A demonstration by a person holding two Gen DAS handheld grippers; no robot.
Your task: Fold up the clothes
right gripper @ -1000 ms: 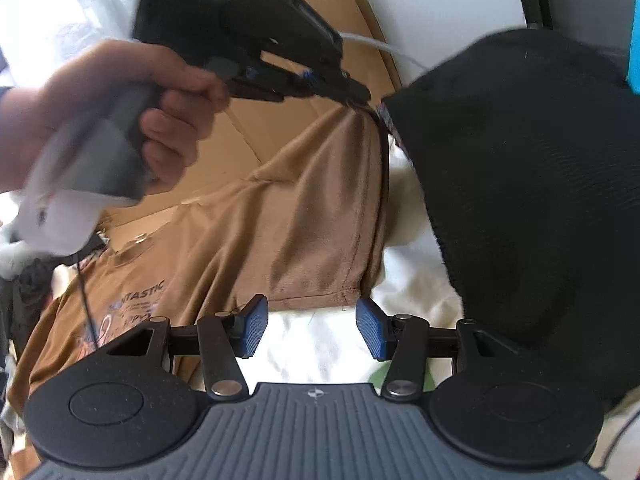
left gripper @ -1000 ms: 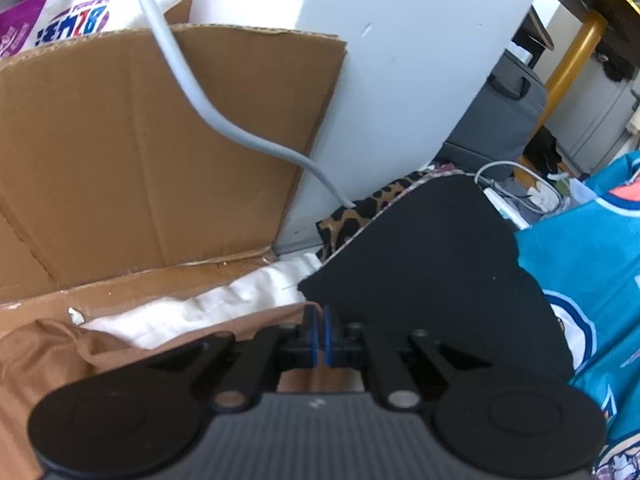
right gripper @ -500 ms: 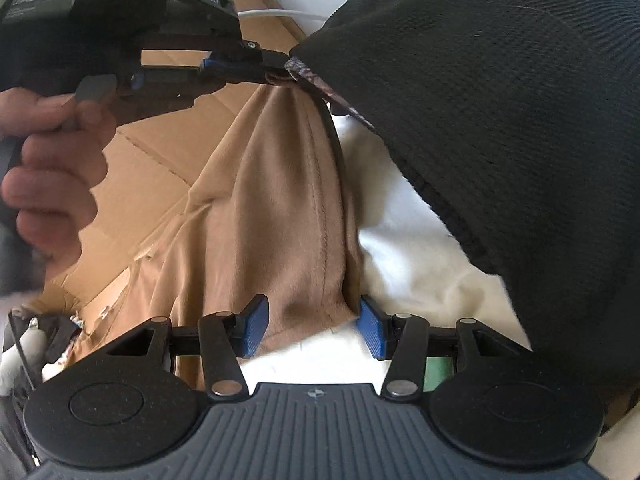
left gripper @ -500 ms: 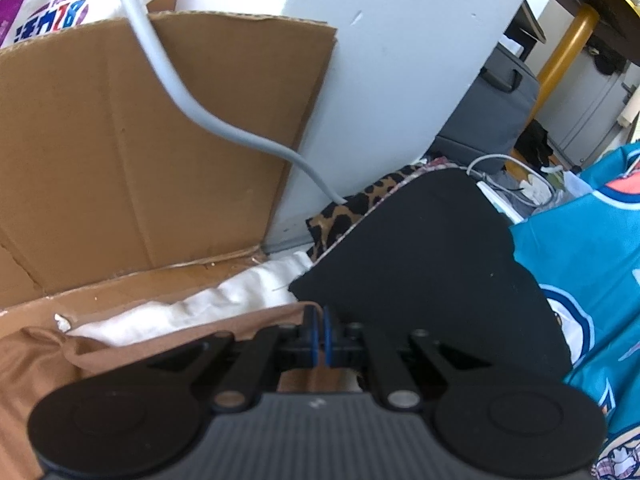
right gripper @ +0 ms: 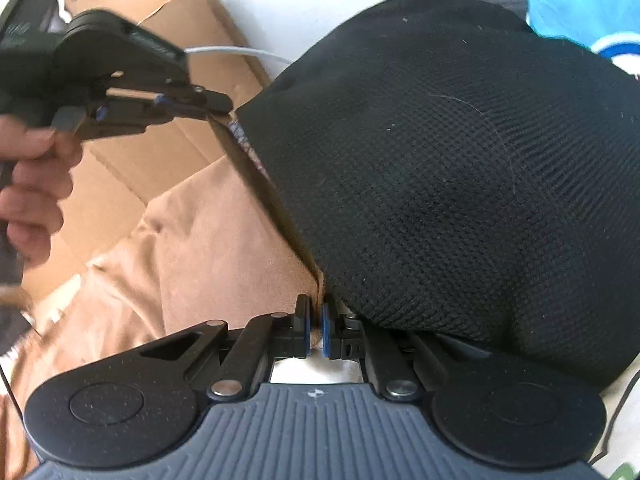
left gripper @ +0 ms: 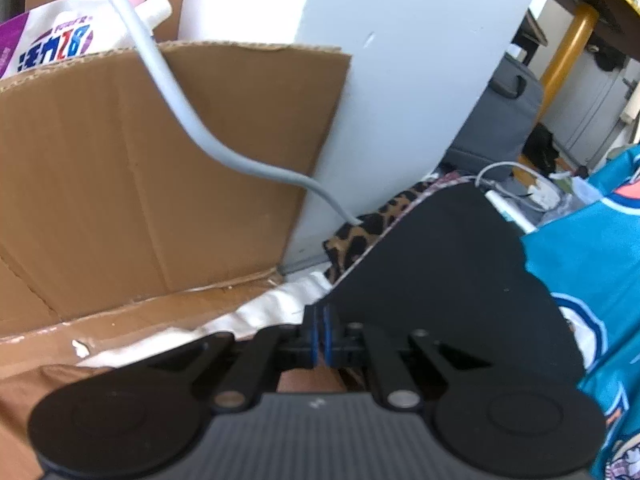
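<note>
Here, at the far left of the right wrist view, a hand point(right gripper: 30, 184) grips the handle of the left gripper point(right gripper: 218, 107), whose fingers are pressed together on a corner of the brown garment point(right gripper: 208, 240). From that raised corner the garment's hem runs taut, down and to the right, to the right gripper point(right gripper: 315, 330), whose blue-padded fingers point(right gripper: 305, 330) pinch the edge of the same cloth at the near centre. The rest of the brown garment drapes below and to the left of that stretched hem, over flattened cardboard point(right gripper: 172, 152) and a white sheet point(right gripper: 316, 372). Just right of the hem, touching it, bulges a large black knitted cloth point(right gripper: 460, 168), and a turquoise fabric point(right gripper: 580, 4) shows at the far right corner.

In the left wrist view, a detergent pouch point(left gripper: 60, 44) pokes up behind an upright cardboard flap point(left gripper: 140, 184) at the left, with a grey cable point(left gripper: 192, 120) curving across it. The left gripper point(left gripper: 320, 334) sits near centre with its pads closed together; brown cloth point(left gripper: 308, 380) shows just beneath them. To the right lie a leopard-print fabric point(left gripper: 368, 232), the black cloth point(left gripper: 448, 280) and the turquoise printed fabric point(left gripper: 592, 272).
</note>
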